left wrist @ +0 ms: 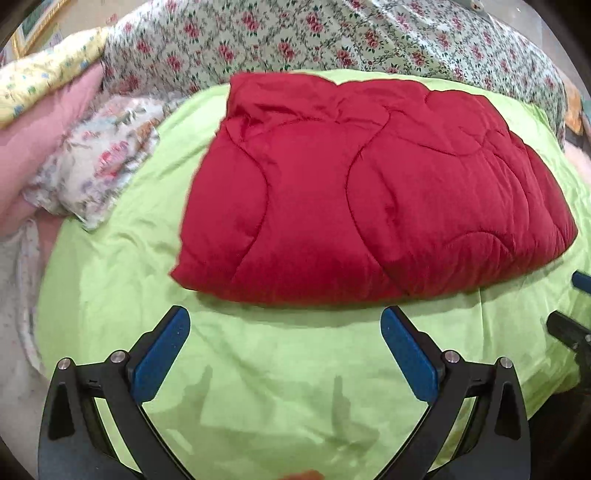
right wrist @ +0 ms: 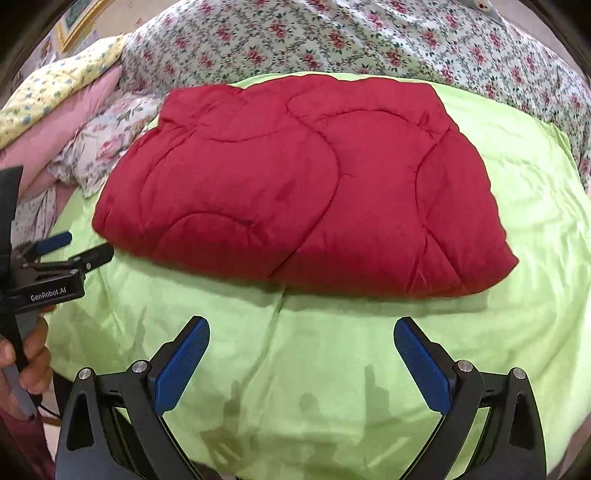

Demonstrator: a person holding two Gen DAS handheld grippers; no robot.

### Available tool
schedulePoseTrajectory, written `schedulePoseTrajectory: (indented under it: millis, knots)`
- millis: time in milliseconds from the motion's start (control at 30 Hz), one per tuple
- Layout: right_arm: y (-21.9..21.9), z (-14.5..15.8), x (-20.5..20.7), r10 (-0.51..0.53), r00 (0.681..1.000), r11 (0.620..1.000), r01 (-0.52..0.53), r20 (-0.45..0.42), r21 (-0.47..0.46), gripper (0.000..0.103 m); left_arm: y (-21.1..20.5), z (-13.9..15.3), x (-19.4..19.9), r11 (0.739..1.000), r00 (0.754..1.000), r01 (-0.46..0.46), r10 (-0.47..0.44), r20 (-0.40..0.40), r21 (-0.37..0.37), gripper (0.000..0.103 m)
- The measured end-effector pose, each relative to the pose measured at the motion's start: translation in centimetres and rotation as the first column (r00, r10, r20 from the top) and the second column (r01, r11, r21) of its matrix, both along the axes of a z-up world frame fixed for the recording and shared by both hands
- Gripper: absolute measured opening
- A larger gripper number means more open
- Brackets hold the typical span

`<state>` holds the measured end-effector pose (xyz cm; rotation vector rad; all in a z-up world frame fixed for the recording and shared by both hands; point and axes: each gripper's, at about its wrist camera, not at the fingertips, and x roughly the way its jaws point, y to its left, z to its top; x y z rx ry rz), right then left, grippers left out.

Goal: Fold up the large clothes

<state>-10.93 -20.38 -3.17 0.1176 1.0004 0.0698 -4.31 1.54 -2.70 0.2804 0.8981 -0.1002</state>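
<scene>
Both jaws stand wide and hold nothing. The left gripper and right gripper hover level over the green sheet, fingers aimed at the folded red quilt at frame centre. A hand at lower left grasps the left gripper's handle

Deep red quilt with curved stitched lines, centre frame, on plain lime-green sheet. White cloth with small red roses and green trellis across the top. Yellow pillow with tiny blue flowers, upper left; plain pink pillow below; pale cloth with large faded blooms beside. Blue pads on black fingers.
</scene>
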Motion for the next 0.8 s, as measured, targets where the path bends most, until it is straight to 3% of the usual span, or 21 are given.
schedulePoseTrajectory:
  millis: [100,367,800]
  knots:
    - [0.4,1.4,-0.8,0.012,1.0,1.0,-0.011,0.023,-0.018,0.101,-0.3,1.1,-0.9,1.0,1.0,0.011,-0.012,0.022,0.021,0.103]
    - [1.3,5.3,-1.1,0.045,0.994,0.998,-0.041,0.101,-0.039,0.101,-0.7,2.7,-0.9,1.0,0.999,0.018,-0.018,0.032,-0.009,0.103]
    - [0.1,4.7,2.7,0.007,0.996,1.0,-0.006,0.09,-0.019,0.101,-1.5,2.4,2.8,1.0,1.0,-0.006,0.006,0.015,-0.028,0.103]
